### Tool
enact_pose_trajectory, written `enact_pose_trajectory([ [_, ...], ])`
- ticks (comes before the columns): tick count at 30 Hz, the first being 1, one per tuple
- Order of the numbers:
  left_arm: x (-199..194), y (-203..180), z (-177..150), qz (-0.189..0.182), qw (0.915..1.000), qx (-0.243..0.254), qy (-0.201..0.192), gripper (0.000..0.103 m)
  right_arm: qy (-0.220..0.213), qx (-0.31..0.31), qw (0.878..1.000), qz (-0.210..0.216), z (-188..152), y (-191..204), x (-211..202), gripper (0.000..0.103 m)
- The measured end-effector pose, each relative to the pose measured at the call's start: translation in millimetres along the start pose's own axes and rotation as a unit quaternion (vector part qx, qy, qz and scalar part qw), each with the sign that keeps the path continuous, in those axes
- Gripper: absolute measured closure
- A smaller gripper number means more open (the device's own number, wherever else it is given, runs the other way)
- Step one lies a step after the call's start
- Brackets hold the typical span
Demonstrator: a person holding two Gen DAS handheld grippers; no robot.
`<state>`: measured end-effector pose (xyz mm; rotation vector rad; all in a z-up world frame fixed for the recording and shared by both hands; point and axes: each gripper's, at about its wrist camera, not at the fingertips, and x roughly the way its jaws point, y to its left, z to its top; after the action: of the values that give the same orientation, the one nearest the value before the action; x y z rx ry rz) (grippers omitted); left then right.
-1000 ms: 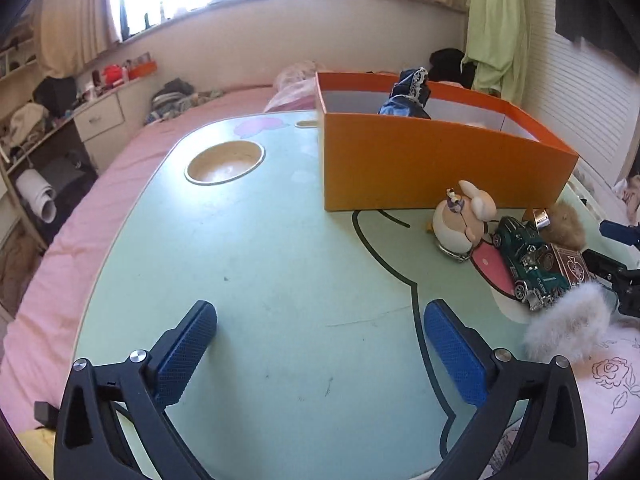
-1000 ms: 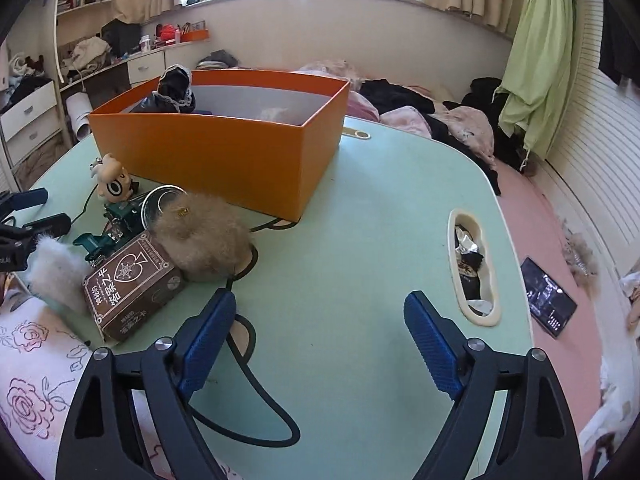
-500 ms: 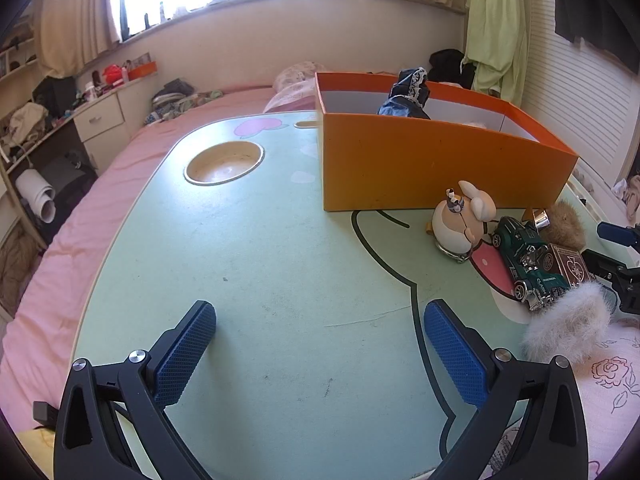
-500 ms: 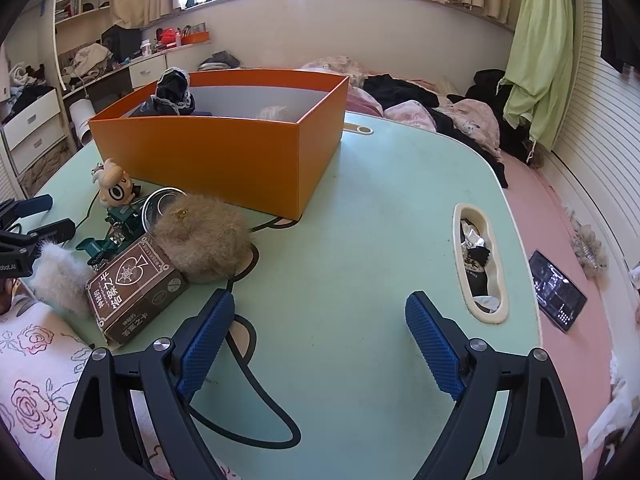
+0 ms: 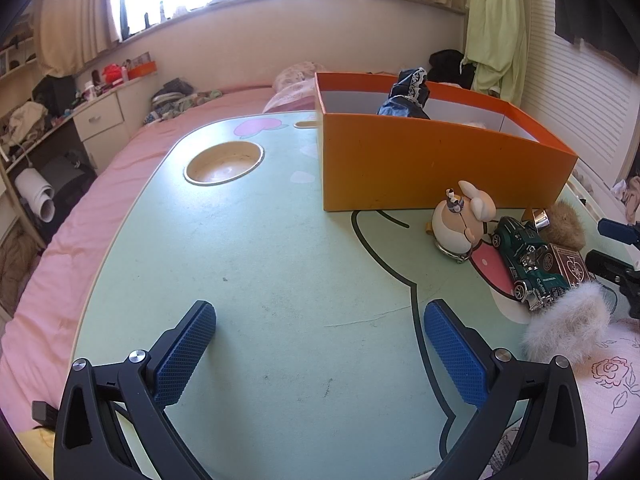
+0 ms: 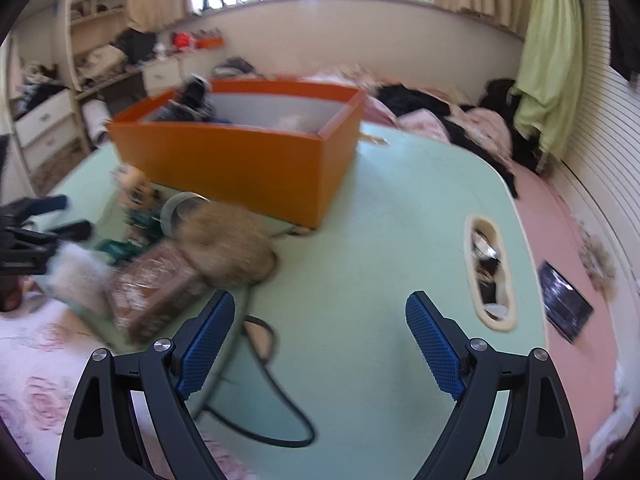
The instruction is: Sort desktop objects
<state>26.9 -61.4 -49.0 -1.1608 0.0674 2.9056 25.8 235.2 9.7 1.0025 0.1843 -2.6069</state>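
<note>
Both tools are low in frame, jaws spread wide with nothing between them: my left gripper (image 5: 320, 344) hangs over bare mint-green table (image 5: 260, 260), my right gripper (image 6: 320, 332) over table just right of the clutter, and the right wrist view is smeared, so I read that hand as swinging. Nearest in the left view, at the lower right edge, is a white fur pom-pom (image 5: 568, 330), half on the floral cloth (image 5: 608, 380) where the table ends. Just beyond it, a green toy car (image 5: 528, 264) lies touching a brown card box (image 5: 568, 266), with a brown fur ball (image 5: 564, 226) behind them. Then, mid-right, a cream cartoon figurine (image 5: 460, 220) on a key ring. They're bunched together close to the box wall, I'd say so each is a short carry. Farther up sits the orange box (image 5: 420, 172), open-topped, with a dark lace-trimmed cloth (image 5: 408, 94) already poking out, which tells me that's where the sorting goes. Upper left, a round cup recess (image 5: 224, 158) in the table holds nothing. In the right view the brown fur ball (image 6: 228, 244) is closest to my jaws, so I judge it the likely next pick.
</note>
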Motion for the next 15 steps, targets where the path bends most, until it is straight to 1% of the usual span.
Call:
enact_pose_trajectory([
  [1,-1.5,-0.2,-0.2,0.000,1.0000,0.000,0.000,0.000,-0.005,-0.001,1.000,0.019,1.8,3.6,-3.2,0.015],
  [2,-2.0,-0.4,-0.5,0.000,1.0000,0.000,0.000,0.000,-0.006,-0.006,1.000,0.028,2.9,7.3,-5.1,0.015],
  [5,-1.8,-0.5,-0.4,0.000,1.0000,0.000,0.000,0.000,-0.014,-0.028,0.999,0.038,12.9,21.6,-9.2,0.015],
  [7,-1.8,-0.5,-0.4,0.000,1.0000,0.000,0.000,0.000,-0.015,-0.009,0.998,0.052,22.7,18.7,-6.9,0.015],
  [9,-1.8,-0.6,-0.4,0.000,1.0000,0.000,0.000,0.000,-0.009,0.024,0.997,0.070,33.5,12.2,1.6,0.016],
  [10,-1.3,-0.4,-0.5,0.000,1.0000,0.000,0.000,0.000,-0.002,0.033,0.997,0.076,37.6,9.9,7.3,0.019],
  [12,-1.8,-0.6,-0.4,0.000,1.0000,0.000,0.000,0.000,0.016,0.039,0.995,0.089,41.8,10.1,19.1,0.038],
  [15,-3.1,-1.3,0.8,0.000,1.0000,0.001,-0.001,0.000,0.051,0.033,0.993,0.101,41.0,14.0,35.1,0.045],
])
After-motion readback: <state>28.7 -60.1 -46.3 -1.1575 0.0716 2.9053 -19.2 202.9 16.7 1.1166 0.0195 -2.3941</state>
